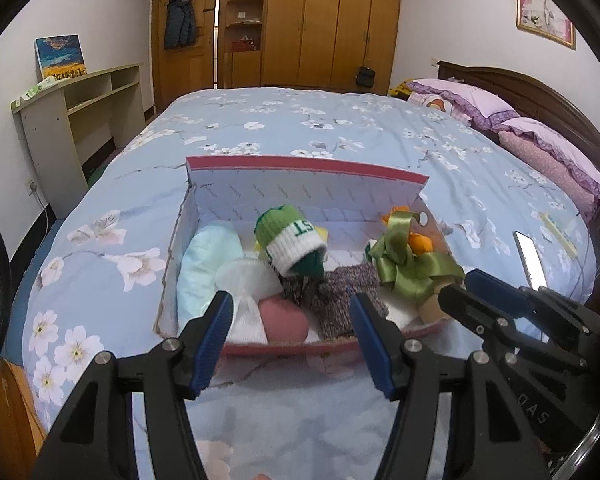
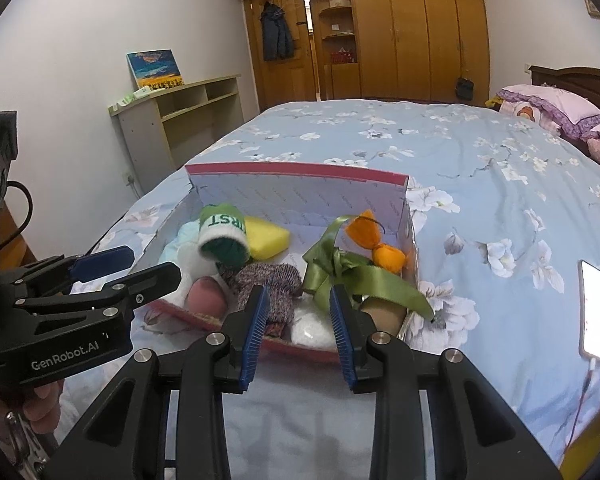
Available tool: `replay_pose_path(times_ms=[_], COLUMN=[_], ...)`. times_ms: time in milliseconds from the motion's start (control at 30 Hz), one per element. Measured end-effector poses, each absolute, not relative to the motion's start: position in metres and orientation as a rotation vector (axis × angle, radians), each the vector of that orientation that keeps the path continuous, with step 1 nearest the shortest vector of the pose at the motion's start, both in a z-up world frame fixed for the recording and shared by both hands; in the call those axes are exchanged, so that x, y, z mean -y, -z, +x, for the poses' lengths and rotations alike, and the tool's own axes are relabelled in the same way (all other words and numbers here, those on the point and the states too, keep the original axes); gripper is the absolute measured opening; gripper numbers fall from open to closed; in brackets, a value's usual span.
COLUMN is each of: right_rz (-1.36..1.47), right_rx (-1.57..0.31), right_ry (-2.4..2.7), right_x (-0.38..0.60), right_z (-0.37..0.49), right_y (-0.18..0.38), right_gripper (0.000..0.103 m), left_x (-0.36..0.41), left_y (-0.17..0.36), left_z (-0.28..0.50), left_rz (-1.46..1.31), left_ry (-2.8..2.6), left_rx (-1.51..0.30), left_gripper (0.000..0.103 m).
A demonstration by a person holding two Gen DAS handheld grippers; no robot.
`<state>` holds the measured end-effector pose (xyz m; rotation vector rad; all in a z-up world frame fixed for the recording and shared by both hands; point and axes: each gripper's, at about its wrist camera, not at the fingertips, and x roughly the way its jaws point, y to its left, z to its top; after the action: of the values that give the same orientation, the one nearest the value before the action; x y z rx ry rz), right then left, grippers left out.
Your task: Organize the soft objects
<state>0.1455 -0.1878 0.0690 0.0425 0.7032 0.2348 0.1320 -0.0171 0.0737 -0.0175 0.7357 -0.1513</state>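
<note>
An open red-edged cardboard box lies on the bed. It holds a green and white knit hat, a yellow sponge, a light blue soft item, a pink ball, a grey knit piece, a green ribbon and orange fabric. My left gripper is open and empty just in front of the box. My right gripper is open and empty at the box's near edge.
The blue floral bedspread covers the bed. A lit phone lies to the right of the box with a cable. Pink pillows lie by the headboard. A shelf unit stands on the left, wardrobes behind.
</note>
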Motion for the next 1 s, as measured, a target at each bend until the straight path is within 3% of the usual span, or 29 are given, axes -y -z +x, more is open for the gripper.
replay_pose_path(times_ms=[1000], right_rz=[0.069], right_rx=[-0.799], right_ry=[-0.201], right_x=[0.18], right_z=[0.129], right_y=[-0.024], right_gripper=[0.033], left_x=[0.011], left_y=[-0.016], left_z=[0.121], left_rz=[-0.061], left_ry=[0.122], left_rx=[-0.866], left_gripper=[0.064])
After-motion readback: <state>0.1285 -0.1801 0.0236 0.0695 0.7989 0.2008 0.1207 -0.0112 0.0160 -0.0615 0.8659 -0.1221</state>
